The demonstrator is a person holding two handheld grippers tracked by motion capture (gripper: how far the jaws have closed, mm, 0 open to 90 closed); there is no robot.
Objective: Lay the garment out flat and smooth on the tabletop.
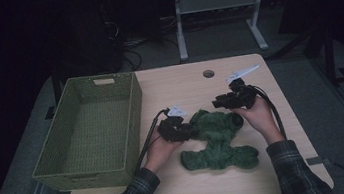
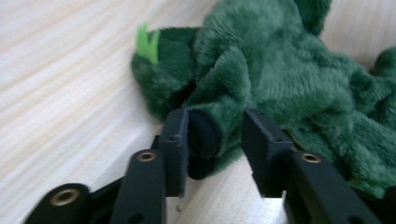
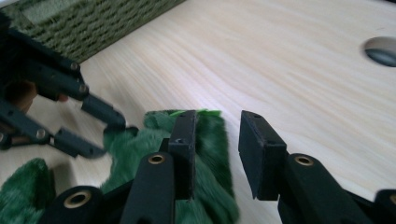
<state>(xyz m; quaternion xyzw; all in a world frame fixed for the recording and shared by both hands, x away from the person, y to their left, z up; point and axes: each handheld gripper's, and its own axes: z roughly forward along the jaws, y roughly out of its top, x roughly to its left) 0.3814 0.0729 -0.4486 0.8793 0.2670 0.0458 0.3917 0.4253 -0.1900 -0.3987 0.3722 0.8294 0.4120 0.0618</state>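
From high up we see a dim, grainy picture. The room past the table's far edge is nearly black, and soft shadows sit under the hands. In the two close views the wood is bright and a bit washed out. The green cloth looks soft and blurry in the left one. In the right one the other tool is smeared.

Green woven basket at table's left; round hole, probably cable port
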